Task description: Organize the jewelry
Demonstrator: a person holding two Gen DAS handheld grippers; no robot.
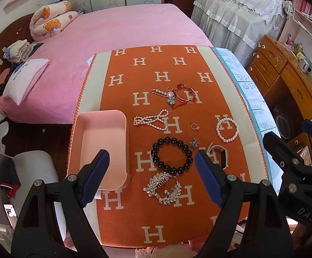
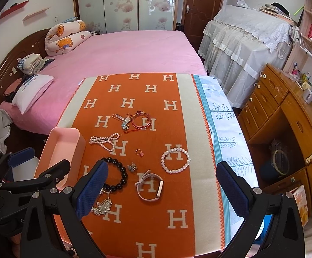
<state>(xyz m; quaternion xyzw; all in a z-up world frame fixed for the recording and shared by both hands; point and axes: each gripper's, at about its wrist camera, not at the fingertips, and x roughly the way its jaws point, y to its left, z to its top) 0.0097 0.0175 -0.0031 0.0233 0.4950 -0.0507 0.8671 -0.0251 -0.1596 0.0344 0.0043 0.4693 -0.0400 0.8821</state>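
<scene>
Jewelry lies spread on an orange H-patterned cloth (image 1: 147, 68). A black bead bracelet (image 1: 172, 154) and a silver crystal hair comb (image 1: 163, 188) sit between the fingers of my open left gripper (image 1: 152, 178). A pink empty tray (image 1: 101, 148) stands at the cloth's left edge. My right gripper (image 2: 163, 187) is open above a pink watch (image 2: 149, 186), with a white pearl bracelet (image 2: 175, 160) just beyond. Farther back lie a pearl necklace (image 2: 105, 140), a small ring (image 2: 139, 152), a small charm (image 2: 132, 167), red bangles (image 2: 141, 120) and a pearl hairpin (image 2: 121, 119).
The cloth covers a table whose blue-patterned cover (image 2: 227, 124) shows at the right. A pink bed (image 2: 123, 51) lies behind, a wooden dresser (image 2: 285, 124) to the right, and a white chair (image 1: 35, 167) at the left. Each gripper shows at the edge of the other's view.
</scene>
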